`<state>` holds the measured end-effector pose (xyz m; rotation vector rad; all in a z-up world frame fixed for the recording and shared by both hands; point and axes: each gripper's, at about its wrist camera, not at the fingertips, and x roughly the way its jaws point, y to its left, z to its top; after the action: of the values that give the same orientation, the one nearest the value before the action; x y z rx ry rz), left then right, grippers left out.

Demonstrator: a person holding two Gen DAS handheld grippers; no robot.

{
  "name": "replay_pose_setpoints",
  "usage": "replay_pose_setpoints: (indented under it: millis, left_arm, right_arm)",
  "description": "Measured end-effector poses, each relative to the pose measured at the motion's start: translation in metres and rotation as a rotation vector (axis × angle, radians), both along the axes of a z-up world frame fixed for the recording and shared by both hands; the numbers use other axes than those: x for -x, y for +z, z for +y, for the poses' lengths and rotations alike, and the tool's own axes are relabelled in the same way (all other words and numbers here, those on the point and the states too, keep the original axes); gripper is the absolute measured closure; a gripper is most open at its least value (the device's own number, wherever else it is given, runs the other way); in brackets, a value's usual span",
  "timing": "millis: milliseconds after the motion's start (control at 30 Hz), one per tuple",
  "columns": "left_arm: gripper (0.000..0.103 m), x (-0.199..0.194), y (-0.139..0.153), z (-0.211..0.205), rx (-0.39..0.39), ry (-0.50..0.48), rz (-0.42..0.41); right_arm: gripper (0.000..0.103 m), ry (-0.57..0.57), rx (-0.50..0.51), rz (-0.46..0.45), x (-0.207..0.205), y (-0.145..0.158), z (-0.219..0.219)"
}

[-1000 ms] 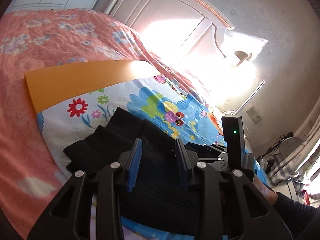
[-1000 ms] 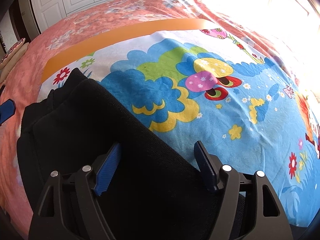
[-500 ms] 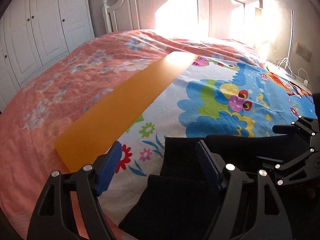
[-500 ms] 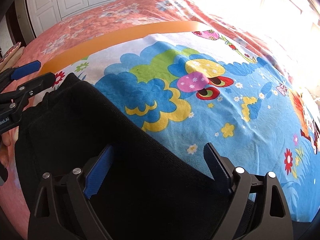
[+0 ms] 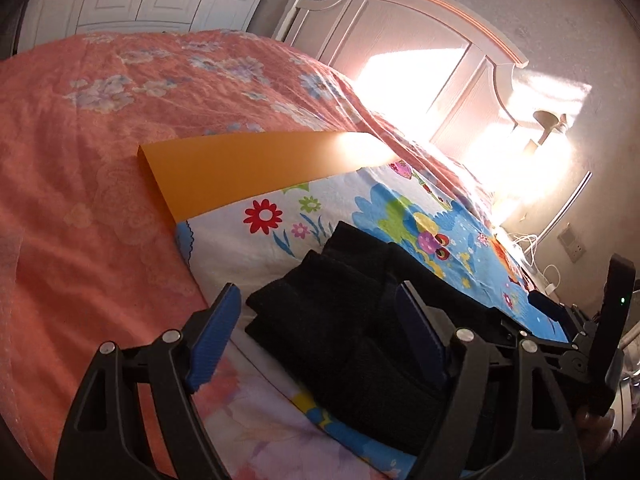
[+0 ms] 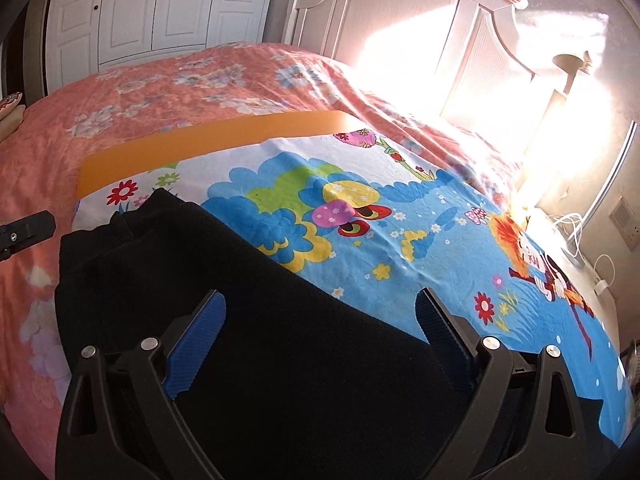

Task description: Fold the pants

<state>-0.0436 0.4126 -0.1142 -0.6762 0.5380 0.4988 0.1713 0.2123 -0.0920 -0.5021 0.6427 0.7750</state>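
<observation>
The black pants [image 5: 344,320] lie folded in a thick bundle on the cartoon-print sheet [image 5: 404,216]; they also show in the right wrist view [image 6: 248,300]. My left gripper [image 5: 320,328] is open and empty, its jaws wide apart over the bundle's left end. My right gripper [image 6: 320,332] is open and empty, low over the pants' right part, and it shows in the left wrist view [image 5: 560,332]. The left gripper's tip shows at the left edge of the right wrist view [image 6: 24,232].
The sheet lies on a pink floral bedspread [image 5: 100,140] with an orange band [image 5: 240,168] along its far edge. A white headboard [image 6: 420,20] and wardrobe doors [image 6: 160,4] stand behind. A lamp [image 6: 572,68], cables and a wall socket [image 6: 576,236] are at the right.
The left gripper has gone from nearly closed on the pants to wide open and swung about above the bundle's left end. The right gripper stayed open and drew back a little.
</observation>
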Motion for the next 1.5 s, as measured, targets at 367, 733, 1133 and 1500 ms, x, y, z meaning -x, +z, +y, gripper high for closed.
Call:
replay_pose_setpoints:
  millis: [367, 733, 1133, 1500]
  left_arm:
    - [0.03, 0.031, -0.058, 0.023, 0.436, 0.0, -0.224]
    - [0.044, 0.032, -0.07, 0.027, 0.593, 0.01, -0.334]
    - [0.075, -0.003, -0.093, 0.045, 0.673, 0.039, -0.284]
    - [0.092, -0.052, 0.085, -0.125, -0.38, -0.255, 0.049]
  right_arm:
    - [0.011, 0.031, -0.078, 0.361, 0.014, -0.013, -0.036]
    - [0.023, 0.15, 0.014, 0.346, 0.039, -0.041, -0.029]
    - [0.015, 0.183, -0.02, 0.317, 0.041, -0.045, -0.034]
    - [0.005, 0.053, -0.548, 1.141, -0.061, -0.033, -0.132]
